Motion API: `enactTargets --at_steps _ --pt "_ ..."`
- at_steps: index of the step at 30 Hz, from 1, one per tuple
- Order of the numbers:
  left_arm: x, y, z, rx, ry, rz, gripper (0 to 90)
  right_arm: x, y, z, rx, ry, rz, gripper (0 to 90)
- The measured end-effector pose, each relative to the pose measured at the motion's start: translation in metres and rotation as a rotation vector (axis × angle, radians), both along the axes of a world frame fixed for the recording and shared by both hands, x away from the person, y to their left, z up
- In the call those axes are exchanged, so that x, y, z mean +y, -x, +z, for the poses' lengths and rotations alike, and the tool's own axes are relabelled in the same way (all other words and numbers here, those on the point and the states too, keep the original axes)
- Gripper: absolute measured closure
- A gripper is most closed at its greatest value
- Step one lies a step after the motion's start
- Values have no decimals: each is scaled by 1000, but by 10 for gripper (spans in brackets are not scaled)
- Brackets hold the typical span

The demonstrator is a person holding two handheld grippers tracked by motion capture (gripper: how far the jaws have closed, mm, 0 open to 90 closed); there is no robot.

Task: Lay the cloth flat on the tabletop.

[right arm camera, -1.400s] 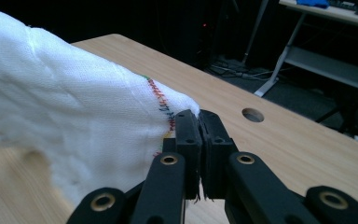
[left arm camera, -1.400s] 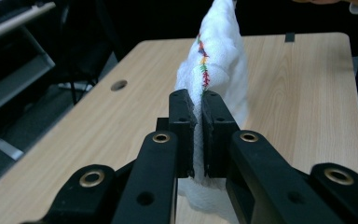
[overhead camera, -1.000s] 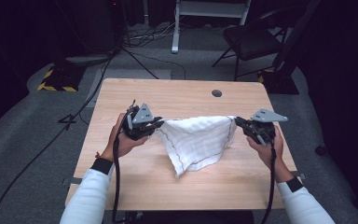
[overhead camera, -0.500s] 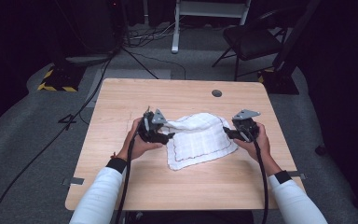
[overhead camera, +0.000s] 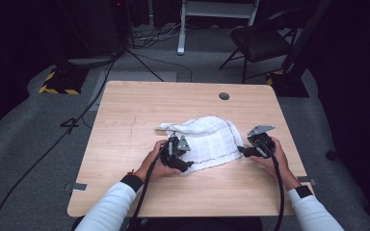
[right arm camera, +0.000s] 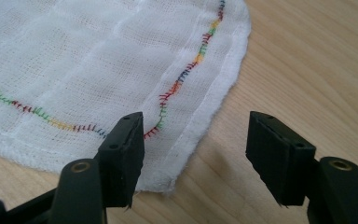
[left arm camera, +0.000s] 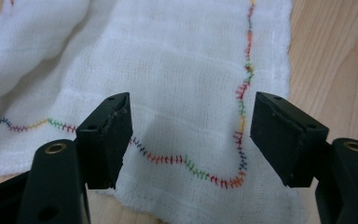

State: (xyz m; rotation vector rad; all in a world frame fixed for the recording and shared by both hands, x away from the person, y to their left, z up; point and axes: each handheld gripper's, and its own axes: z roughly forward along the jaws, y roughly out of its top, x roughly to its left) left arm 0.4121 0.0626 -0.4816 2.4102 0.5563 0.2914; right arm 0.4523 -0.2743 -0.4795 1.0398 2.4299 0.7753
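A white gauze cloth [overhead camera: 207, 139] with rainbow stitching lies folded on the wooden table [overhead camera: 139, 110]. My left gripper [overhead camera: 187, 164] rests at its near left corner, open, with the cloth [left arm camera: 177, 70] lying flat under and between the jaws. My right gripper [overhead camera: 241, 150] sits at the near right corner, open too. In the right gripper view the cloth's rounded corner [right arm camera: 186, 135] lies beside the left jaw, with bare wood under the right jaw. A stitched corner [left arm camera: 233, 179] shows between the left gripper's jaws.
A round cable hole [overhead camera: 224, 96] is near the table's far edge. A dark chair [overhead camera: 260, 43] and a white frame [overhead camera: 217, 14] stand beyond the table. Cables [overhead camera: 101, 91] run over the grey floor at left.
Both grippers came down and toward the person, laying the hanging cloth folded on the table. Both have let go of its corners and now stand open.
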Motion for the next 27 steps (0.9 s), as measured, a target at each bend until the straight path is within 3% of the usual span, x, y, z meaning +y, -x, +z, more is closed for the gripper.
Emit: enactTargets --at_steps 1,7,10,12,14,17,19,21,27 --pt "1 0 -2 -5 -21 11 313 1 0 -1 8 7 1 377" --pt "6 -2 -6 35 -3 8 381 2 1 -2 12 18 24 419" --pt "8 2 -5 44 -9 -4 404 1 5 -3 18 -3 28 456" --pt "10 7 -6 43 -5 -15 404 1 15 -4 -11 8 50 485" --pt "14 13 -7 57 7 -11 404 1 22 -3 19 5 57 485" --pt "17 19 -7 55 6 -20 404 1 32 -3 -2 12 80 495" --pt "22 27 -7 59 7 -35 404 -1 44 -3 26 -2 108 495" --pt "24 32 -7 65 2 -40 405 -1 48 -3 28 -7 118 497" --pt "33 54 -8 64 13 -63 404 -3 81 -4 63 -37 182 491"
